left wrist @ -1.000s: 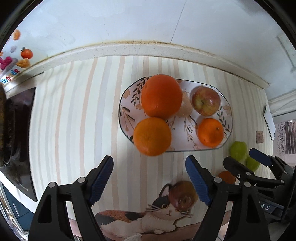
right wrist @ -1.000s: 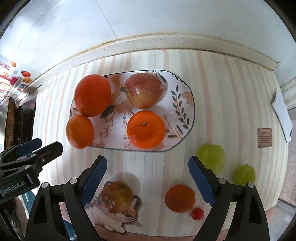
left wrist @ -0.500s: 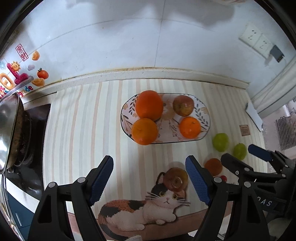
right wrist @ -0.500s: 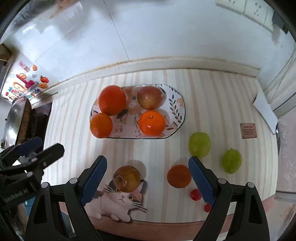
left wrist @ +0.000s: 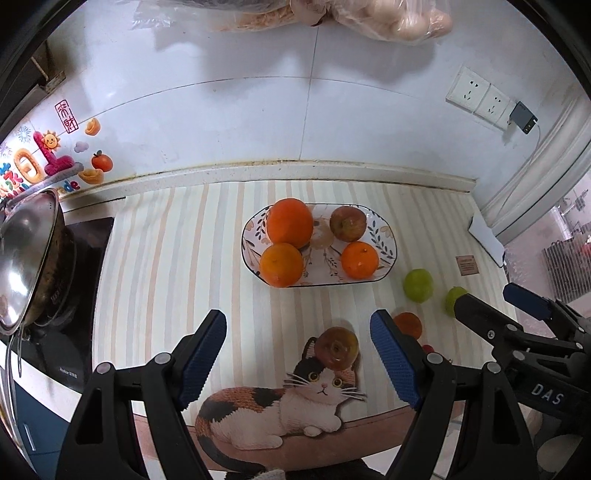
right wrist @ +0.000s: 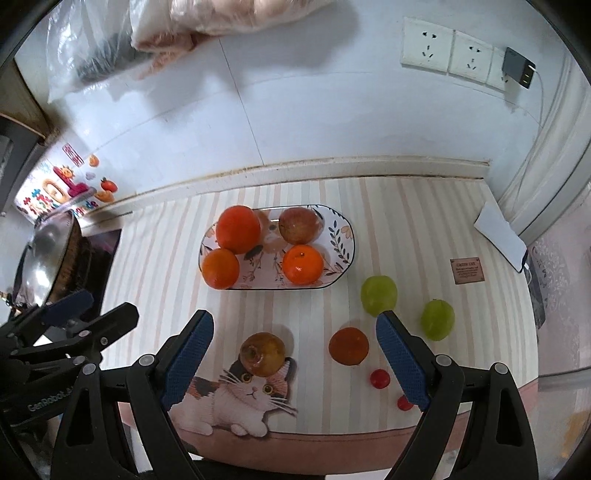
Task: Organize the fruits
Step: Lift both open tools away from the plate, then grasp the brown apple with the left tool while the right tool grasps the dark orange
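An oval floral plate (left wrist: 386, 236) (right wrist: 341, 236) on the striped counter holds three oranges (left wrist: 290, 222) (right wrist: 238, 229) and a red apple (left wrist: 348, 223) (right wrist: 298, 225). On the mat nearer me lie a brownish apple (left wrist: 338, 347) (right wrist: 263, 353), a small orange (left wrist: 408, 324) (right wrist: 348, 345), two green fruits (left wrist: 417, 285) (right wrist: 378, 295) and two small red fruits (right wrist: 379, 378). My left gripper (left wrist: 297, 363) is open and empty, held above the counter's front. My right gripper (right wrist: 295, 363) is open and empty beside it.
A steel pot with lid (left wrist: 26, 258) (right wrist: 48, 258) sits on a black stove at the left. The tiled wall has sockets (right wrist: 447, 55) and hanging bags (left wrist: 332, 14). A white card (right wrist: 500, 236) and a small brown label (right wrist: 466, 270) lie at the right.
Both grippers have pulled back and up from the plate, so the whole counter and wall now show. Nothing on the counter has moved.
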